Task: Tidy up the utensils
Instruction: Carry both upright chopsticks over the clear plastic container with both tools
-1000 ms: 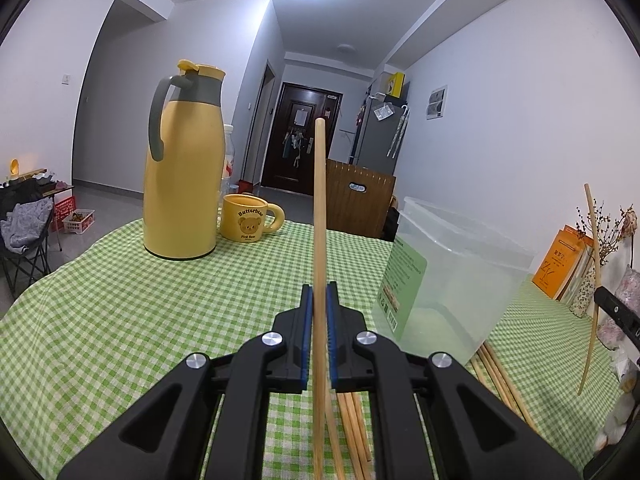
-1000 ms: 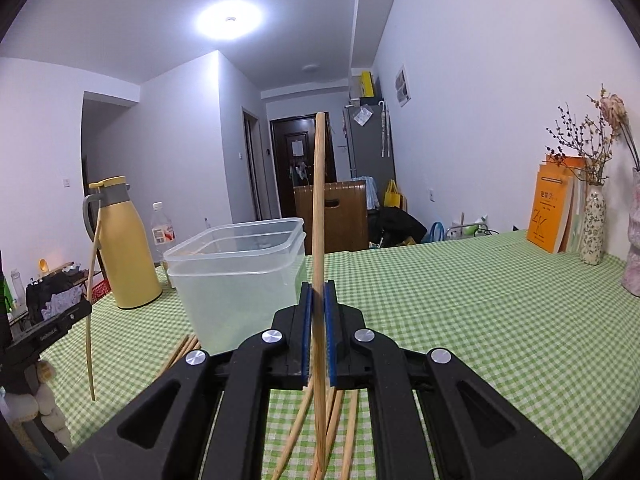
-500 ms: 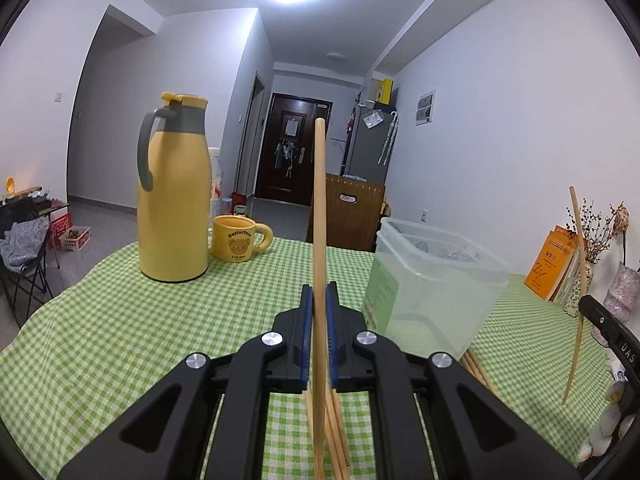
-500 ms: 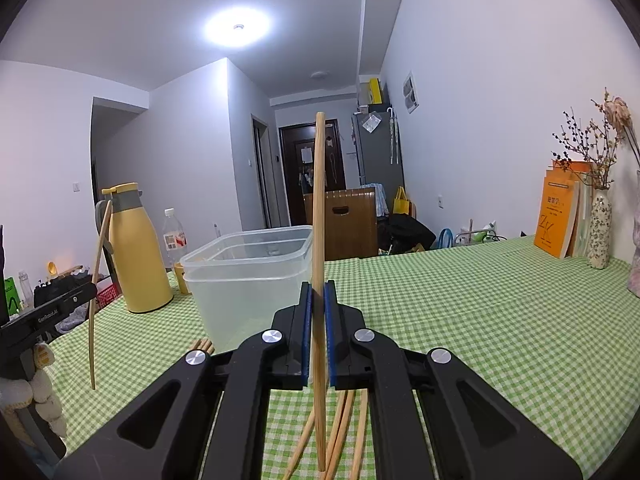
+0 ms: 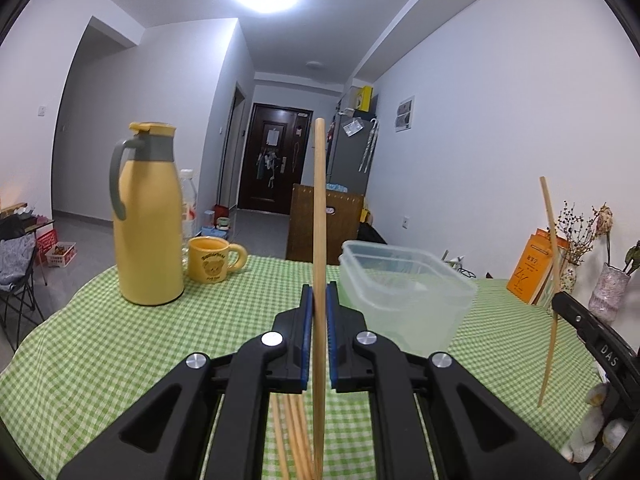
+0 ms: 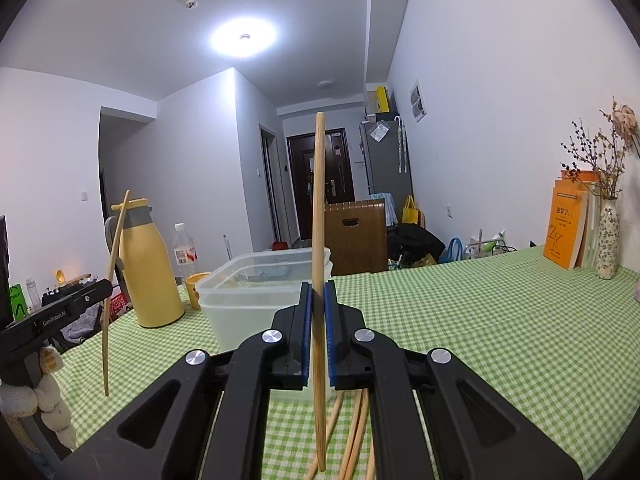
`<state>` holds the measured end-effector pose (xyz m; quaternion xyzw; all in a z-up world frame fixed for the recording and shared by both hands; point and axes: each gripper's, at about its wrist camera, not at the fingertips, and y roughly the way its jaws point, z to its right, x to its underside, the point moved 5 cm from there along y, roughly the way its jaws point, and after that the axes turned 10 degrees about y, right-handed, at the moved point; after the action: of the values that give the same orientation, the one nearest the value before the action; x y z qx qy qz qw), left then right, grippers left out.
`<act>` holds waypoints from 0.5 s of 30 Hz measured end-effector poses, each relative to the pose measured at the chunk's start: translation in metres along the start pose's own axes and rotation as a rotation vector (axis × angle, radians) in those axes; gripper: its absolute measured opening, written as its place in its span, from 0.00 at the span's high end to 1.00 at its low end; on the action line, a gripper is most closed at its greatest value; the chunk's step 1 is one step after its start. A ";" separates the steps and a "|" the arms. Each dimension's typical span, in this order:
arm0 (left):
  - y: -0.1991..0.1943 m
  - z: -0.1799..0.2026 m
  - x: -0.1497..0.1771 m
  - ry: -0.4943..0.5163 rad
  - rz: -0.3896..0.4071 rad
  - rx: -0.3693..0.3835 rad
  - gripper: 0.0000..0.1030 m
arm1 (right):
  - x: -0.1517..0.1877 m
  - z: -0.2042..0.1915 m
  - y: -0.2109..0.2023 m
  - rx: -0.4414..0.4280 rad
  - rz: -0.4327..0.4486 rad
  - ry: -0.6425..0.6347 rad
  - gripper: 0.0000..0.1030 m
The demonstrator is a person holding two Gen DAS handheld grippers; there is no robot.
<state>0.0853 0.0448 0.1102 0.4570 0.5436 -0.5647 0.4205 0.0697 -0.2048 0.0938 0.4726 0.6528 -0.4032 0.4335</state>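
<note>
Left wrist view, from left to right. A yellow thermos jug (image 5: 146, 216) with a grey handle stands upright on the counter (image 5: 100, 344), which is covered with a green-and-white checked cloth. Just beside the jug, toward the right, stands a yellow mug (image 5: 214, 260) printed with a bear, with a clear plastic bottle (image 5: 188, 200) behind the two. At centre, the left claw (image 5: 319, 336) is pressed together on a wooden chopstick (image 5: 319, 208), which stands upright between the blue pads and rises well above them. Beneath the claw, further loose chopsticks (image 5: 290, 436) lie on the cloth. To the right of the claw stands a clear plastic container (image 5: 404, 300), open at the top. At the far right edge appears the right claw (image 5: 560, 304), seen from the side, pinching a second chopstick (image 5: 550, 280) that is slightly tilted. Behind it stand orange books (image 5: 536, 268) and vases holding dried flowers (image 5: 600, 292).

Right wrist view, from left to right. The left claw (image 6: 102, 290) enters at the left edge, carrying its chopstick (image 6: 114, 280) in front of the thermos jug (image 6: 148, 264). The plastic container (image 6: 248, 296) stands at centre, directly beyond the right claw (image 6: 318, 332), whose pads are closed on its upright chopstick (image 6: 319, 220). Loose chopsticks (image 6: 354, 436) lie on the cloth below the claw. The books (image 6: 566, 228) and a patterned vase (image 6: 608, 240) stand at the far right of the counter (image 6: 480, 320).
</note>
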 end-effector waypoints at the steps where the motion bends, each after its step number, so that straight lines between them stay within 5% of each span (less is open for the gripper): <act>1: 0.000 0.003 -0.002 0.004 0.004 0.003 0.96 | -0.002 -0.001 0.001 -0.003 0.003 0.002 0.94; 15: 0.003 0.031 -0.033 0.024 0.047 0.043 0.96 | -0.023 -0.021 0.010 -0.040 0.034 -0.002 0.94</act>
<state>0.0942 0.0134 0.1408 0.4852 0.5254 -0.5608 0.4172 0.0799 -0.1893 0.1206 0.4745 0.6523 -0.3831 0.4502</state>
